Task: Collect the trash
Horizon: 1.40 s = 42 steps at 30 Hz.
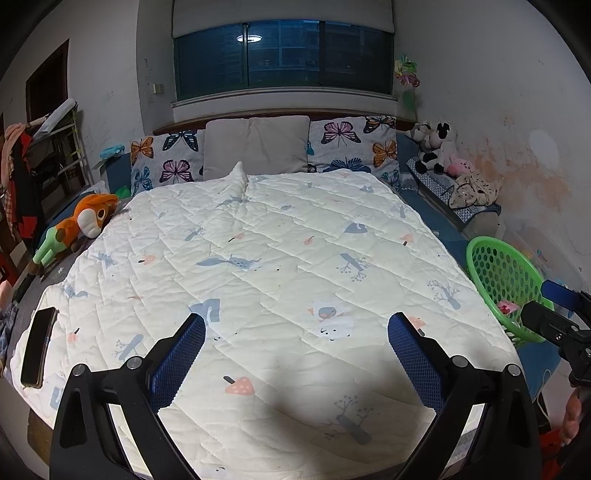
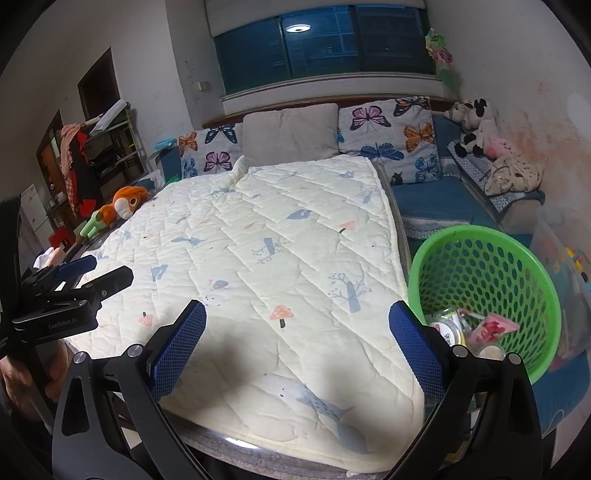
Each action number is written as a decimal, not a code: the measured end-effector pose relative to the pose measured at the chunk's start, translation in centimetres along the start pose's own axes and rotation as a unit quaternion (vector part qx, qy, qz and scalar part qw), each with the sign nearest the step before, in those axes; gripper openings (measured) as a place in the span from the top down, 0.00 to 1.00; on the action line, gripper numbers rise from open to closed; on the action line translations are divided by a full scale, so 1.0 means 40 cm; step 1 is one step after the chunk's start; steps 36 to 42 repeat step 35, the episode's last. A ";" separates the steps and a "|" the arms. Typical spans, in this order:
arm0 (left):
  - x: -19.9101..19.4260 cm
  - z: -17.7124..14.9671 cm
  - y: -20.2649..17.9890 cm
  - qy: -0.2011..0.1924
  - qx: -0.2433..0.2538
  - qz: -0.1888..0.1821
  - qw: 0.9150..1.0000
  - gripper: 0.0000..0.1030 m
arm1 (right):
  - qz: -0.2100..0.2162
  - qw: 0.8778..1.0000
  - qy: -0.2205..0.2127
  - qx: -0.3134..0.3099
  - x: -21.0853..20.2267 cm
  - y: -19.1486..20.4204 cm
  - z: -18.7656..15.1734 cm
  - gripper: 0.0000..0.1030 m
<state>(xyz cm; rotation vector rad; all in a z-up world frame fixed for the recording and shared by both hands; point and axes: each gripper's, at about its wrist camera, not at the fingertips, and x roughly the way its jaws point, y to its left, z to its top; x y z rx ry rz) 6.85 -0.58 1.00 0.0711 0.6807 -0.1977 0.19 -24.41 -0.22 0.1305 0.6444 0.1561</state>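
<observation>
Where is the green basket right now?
The green basket sits at the right of both views, beside the quilt's right edge on the blue sheet, with wrappers inside, just beyond the right gripper.

I see a bedroom lit from above, with a round ceiling lamp [image 1: 249, 38] reflected in the dark window [image 1: 282, 59] over the headboard. A pale roller blind [image 1: 282, 14] covers the top of the glass. The bed [image 1: 430, 218] fills most of my view, spread with a cream quilt [image 1: 266, 258] printed with mushrooms and trees. Against the headboard lean a grey pillow [image 1: 256, 146] and two butterfly pillows [image 1: 168, 158] on either side of it. The right wall [image 1: 517, 122] is white, stained orange and peeling. On the left stand a metal shelf [image 1: 61, 147] hung with clothes and a dark door [image 1: 46, 77].
</observation>
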 end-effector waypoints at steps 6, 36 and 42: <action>-0.006 0.004 0.006 -0.007 -0.005 0.001 1.000 0.07 | 0.004 1.000 -0.005 -0.001 -0.003 -0.003 -0.001 0.04; 0.003 -0.009 0.000 -0.020 -0.017 0.006 1.000 0.07 | 0.013 1.000 -0.006 -0.003 0.024 0.004 -0.004 0.04; 0.003 -0.009 0.000 -0.020 -0.017 0.006 1.000 0.07 | 0.013 1.000 -0.006 -0.003 0.024 0.004 -0.004 0.04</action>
